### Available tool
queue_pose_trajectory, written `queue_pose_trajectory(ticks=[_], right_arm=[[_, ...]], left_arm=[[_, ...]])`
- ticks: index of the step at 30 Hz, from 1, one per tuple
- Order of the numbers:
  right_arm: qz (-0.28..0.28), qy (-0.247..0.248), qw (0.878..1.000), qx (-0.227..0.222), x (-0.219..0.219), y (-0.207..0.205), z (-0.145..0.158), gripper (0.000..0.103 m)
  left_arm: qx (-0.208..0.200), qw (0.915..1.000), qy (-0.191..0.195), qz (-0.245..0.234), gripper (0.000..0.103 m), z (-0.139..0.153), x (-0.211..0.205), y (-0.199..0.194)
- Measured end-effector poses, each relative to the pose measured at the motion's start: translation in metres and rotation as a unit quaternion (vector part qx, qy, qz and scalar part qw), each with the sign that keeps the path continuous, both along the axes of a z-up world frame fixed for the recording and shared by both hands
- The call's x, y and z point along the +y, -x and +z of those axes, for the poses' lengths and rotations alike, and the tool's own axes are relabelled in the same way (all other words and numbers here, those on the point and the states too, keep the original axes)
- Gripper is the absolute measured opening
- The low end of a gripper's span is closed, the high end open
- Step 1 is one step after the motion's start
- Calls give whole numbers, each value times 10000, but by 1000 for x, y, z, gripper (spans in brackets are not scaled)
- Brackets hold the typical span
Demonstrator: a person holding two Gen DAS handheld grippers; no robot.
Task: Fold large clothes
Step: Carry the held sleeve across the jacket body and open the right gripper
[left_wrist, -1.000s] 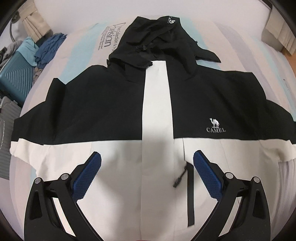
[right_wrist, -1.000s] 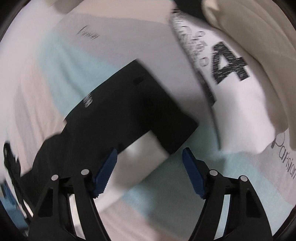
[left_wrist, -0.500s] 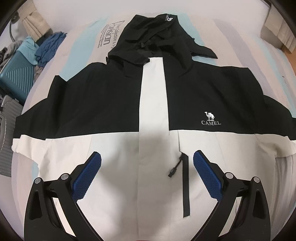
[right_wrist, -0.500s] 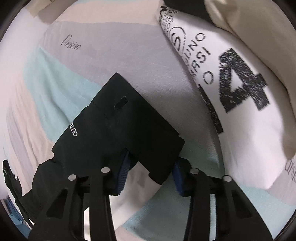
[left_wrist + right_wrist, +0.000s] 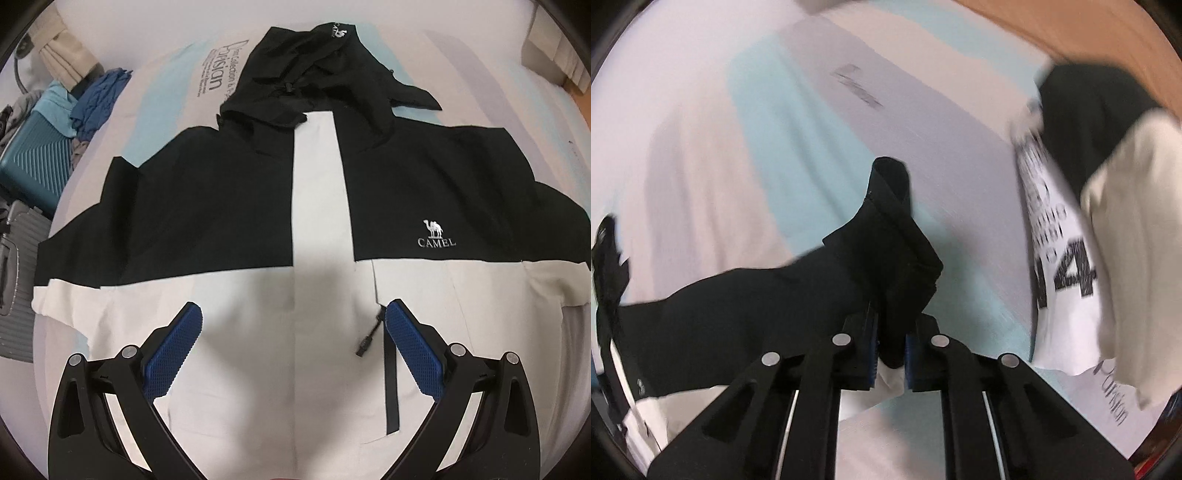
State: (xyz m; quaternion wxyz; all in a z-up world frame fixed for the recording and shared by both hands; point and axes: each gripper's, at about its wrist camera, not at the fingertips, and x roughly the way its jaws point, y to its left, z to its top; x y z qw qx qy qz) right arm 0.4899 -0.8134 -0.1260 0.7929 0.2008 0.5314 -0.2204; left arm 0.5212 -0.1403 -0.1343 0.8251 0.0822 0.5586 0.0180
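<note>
A large black and cream hooded jacket with a CAMEL logo lies spread face up on the bed, hood at the far end. My left gripper hovers open and empty above its cream lower front. My right gripper is shut on the black cuff end of the jacket sleeve, which is bunched and lifted off the striped bedsheet. The rest of the sleeve trails down to the left.
A white pillow printed with a large 4 and cream fabric lie to the right of the sleeve. A teal suitcase with blue clothes stands left of the bed, a grey case below it.
My right gripper closed on the sleeve cuff and lifted it, so the flat cuff now stands bunched. My left gripper stayed open and drifted slightly over the jacket.
</note>
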Motion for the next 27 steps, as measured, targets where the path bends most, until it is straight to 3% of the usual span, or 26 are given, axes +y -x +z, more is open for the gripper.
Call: queue_pose_trajectory(ticks=[3, 6, 11, 17, 27], right_arm=[[346, 35, 9991, -243, 42, 18, 31, 9], [718, 151, 9964, -419, 83, 9, 58, 9], [1292, 273, 9887, -712, 173, -16, 79, 9], [1719, 405, 9811, -793, 273, -31, 80, 9], [2237, 347, 9707, -805, 437, -36, 85, 9]], left_arm=[[52, 9999, -105, 84, 97, 2, 10, -5], [-54, 9999, -11, 135, 97, 10, 22, -12], [-291, 9994, 95, 137, 97, 24, 45, -25], [-371, 9988, 228, 205, 97, 33, 100, -41], [-423, 9978, 428, 282, 97, 46, 196, -27]])
